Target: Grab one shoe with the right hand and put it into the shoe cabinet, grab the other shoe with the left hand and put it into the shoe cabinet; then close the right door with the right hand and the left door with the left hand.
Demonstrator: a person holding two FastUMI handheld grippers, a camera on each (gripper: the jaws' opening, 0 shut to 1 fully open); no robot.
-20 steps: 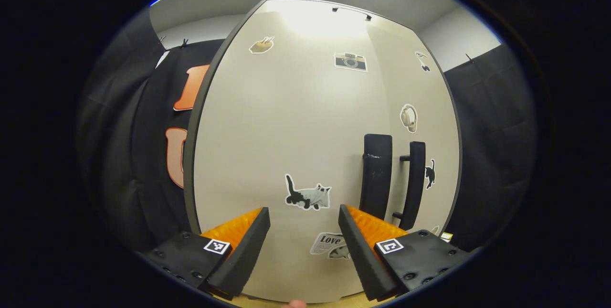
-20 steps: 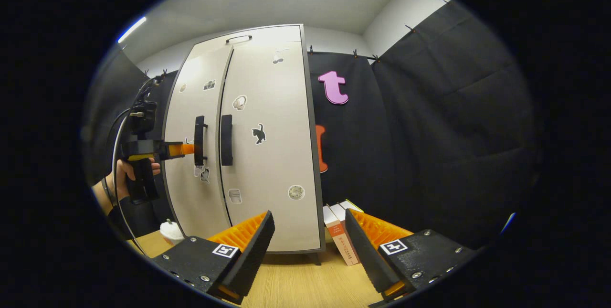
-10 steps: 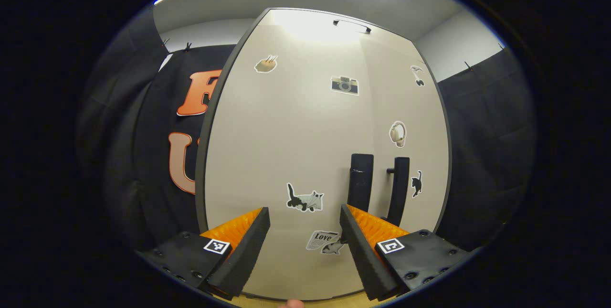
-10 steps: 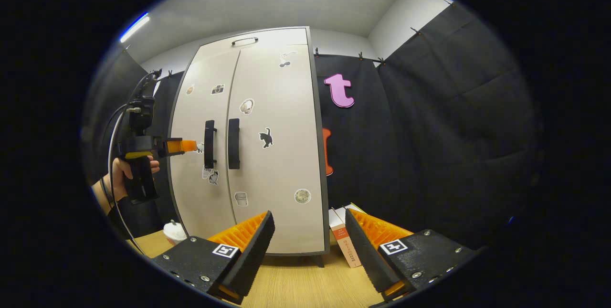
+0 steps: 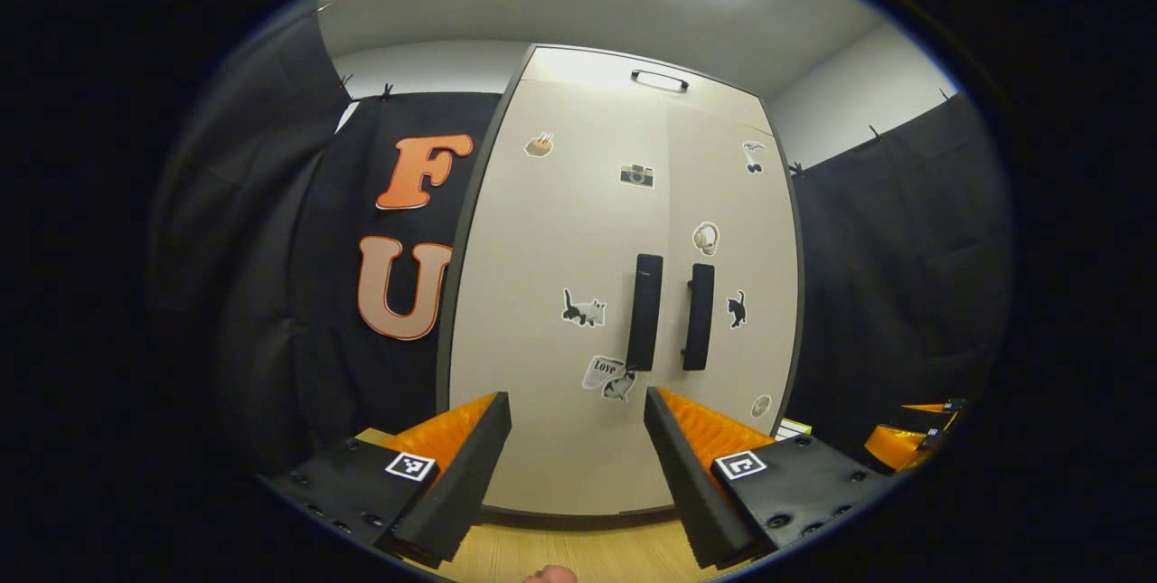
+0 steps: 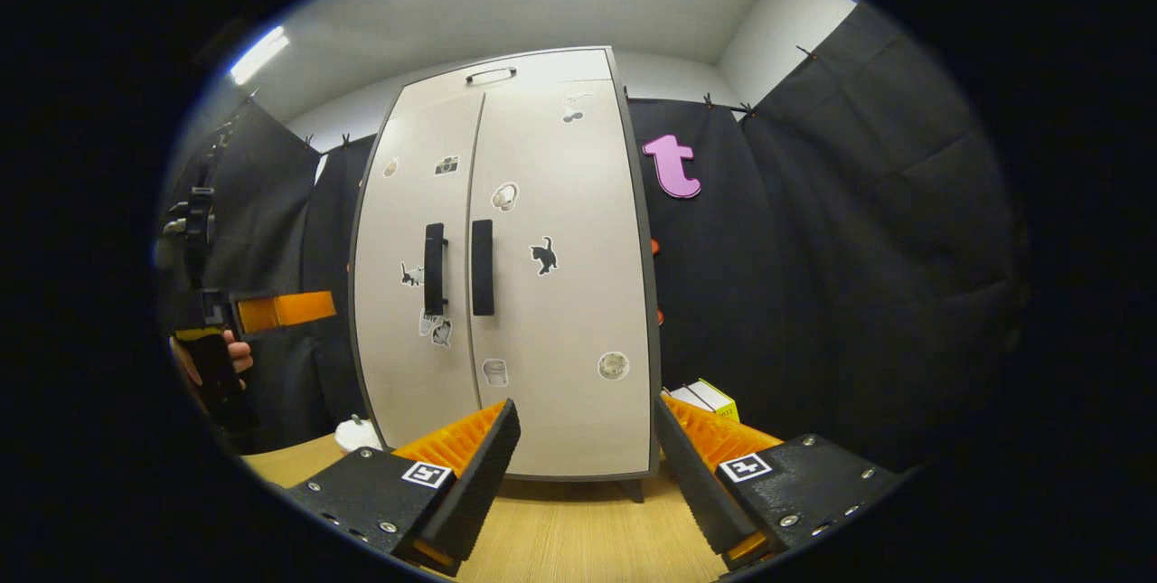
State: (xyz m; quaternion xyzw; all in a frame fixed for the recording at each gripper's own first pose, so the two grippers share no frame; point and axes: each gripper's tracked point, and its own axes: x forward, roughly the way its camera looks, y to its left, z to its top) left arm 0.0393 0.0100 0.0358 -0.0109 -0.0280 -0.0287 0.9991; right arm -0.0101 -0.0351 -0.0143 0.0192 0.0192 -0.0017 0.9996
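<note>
Both shoe cabinet (image 6: 506,276) doors shut, blocking the front; open bench (image 6: 578,538) before it; boxes (image 6: 710,398) stand at its right foot.

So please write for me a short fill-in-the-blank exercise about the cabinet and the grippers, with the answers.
1. Both doors of the shoe cabinet are ____.
2. The left hand-held gripper has its fingers ____ and holds nothing.
3. The two door handles are ____ in colour.

Missing words: closed; open; black
</note>
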